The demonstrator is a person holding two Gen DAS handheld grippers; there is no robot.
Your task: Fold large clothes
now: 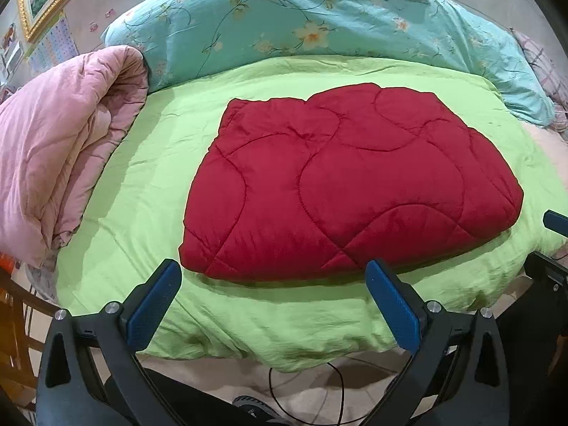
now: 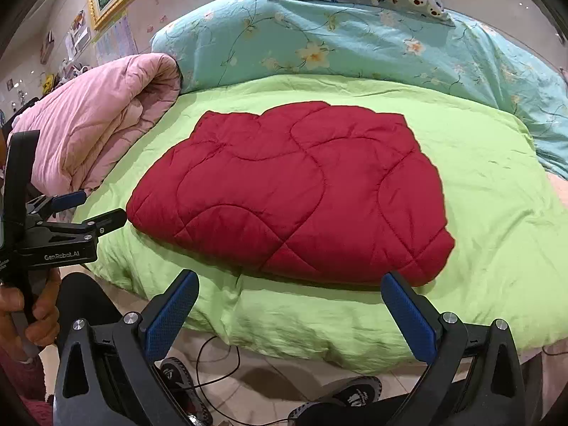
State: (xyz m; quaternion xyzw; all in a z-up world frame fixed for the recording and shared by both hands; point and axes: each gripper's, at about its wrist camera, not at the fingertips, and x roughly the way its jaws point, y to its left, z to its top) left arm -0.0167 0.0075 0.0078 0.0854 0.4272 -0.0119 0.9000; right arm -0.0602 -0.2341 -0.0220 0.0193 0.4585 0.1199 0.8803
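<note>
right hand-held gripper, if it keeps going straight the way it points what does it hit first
Probably the near edge of the folded red quilt, lying on the green sheet; the open right hand-held gripper holds nothing. Depth is unclear.

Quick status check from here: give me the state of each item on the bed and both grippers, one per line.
Red quilted piece: folded into a compact block, lying flat on the green sheet, nothing touching it.
Green sheet: spread over the bed, wrinkled.
Pink quilt: bundled at the left edge.
Floral teal duvet: heaped at the far end.
Left gripper: open, empty.
Right gripper: open, empty.
</note>
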